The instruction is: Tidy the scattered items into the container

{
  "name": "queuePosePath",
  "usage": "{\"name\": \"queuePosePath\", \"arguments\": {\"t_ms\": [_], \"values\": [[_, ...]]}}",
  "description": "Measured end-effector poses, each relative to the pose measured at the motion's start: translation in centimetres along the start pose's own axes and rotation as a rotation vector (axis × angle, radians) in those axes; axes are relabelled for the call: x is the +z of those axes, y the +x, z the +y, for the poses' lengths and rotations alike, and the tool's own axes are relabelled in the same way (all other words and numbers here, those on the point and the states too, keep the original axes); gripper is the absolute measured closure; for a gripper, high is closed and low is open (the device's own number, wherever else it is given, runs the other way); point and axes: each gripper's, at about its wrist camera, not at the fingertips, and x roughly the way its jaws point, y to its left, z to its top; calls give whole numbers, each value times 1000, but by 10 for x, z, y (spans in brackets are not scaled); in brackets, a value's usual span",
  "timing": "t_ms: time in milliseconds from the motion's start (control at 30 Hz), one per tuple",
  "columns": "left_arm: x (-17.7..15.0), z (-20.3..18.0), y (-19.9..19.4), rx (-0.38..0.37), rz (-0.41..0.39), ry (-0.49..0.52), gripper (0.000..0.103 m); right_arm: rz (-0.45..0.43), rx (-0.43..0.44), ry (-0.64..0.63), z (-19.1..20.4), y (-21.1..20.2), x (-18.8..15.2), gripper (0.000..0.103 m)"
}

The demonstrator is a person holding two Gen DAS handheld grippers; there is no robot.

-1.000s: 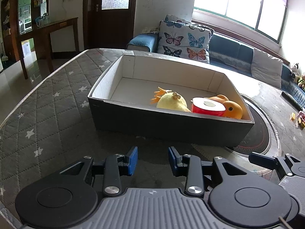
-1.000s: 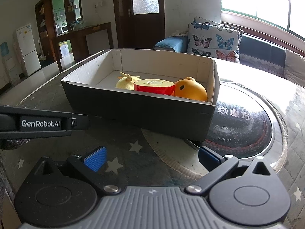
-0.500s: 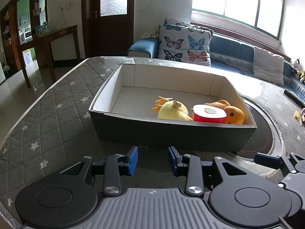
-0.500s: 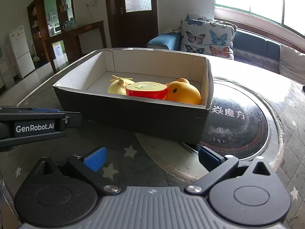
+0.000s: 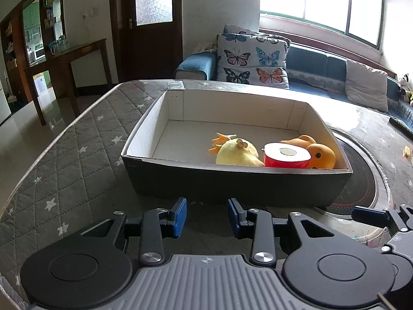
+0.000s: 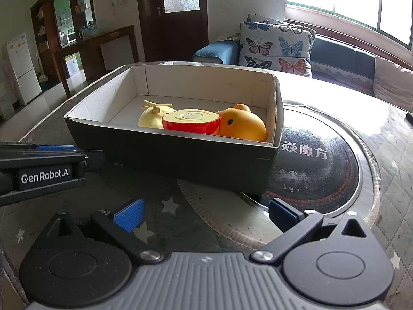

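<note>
A dark box with white inside walls (image 5: 232, 188) (image 6: 180, 155) stands on the table. Inside its right part lie a yellow plush chick (image 5: 236, 152) (image 6: 152, 118), a red round tin (image 5: 286, 155) (image 6: 191, 122) and an orange rubber duck (image 5: 320, 155) (image 6: 242, 126). My left gripper (image 5: 206, 217) hangs in front of the box's near wall, its jaws a little apart and empty. My right gripper (image 6: 206, 211) is wide open and empty, in front of the box's near right corner. The left gripper also shows at the left edge of the right wrist view (image 6: 44, 170).
The table has a grey quilted cover with stars (image 5: 64, 160) and a round black cooktop (image 6: 317, 170) under the box's right end. A sofa with butterfly cushions (image 5: 253, 62) stands behind the table. A small yellow scrap (image 5: 406, 152) lies at the far right.
Both grippers have risen and drawn back a little, so more of the box's inside shows. Jaw openings are unchanged. The items in the box have not moved.
</note>
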Motion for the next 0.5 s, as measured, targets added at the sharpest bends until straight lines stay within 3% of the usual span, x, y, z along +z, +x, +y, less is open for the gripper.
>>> {"name": "queuePosePath", "arguments": {"t_ms": [500], "values": [[8, -6, 6, 17, 3, 29, 66, 11, -14, 15, -5, 2, 9, 0]]}}
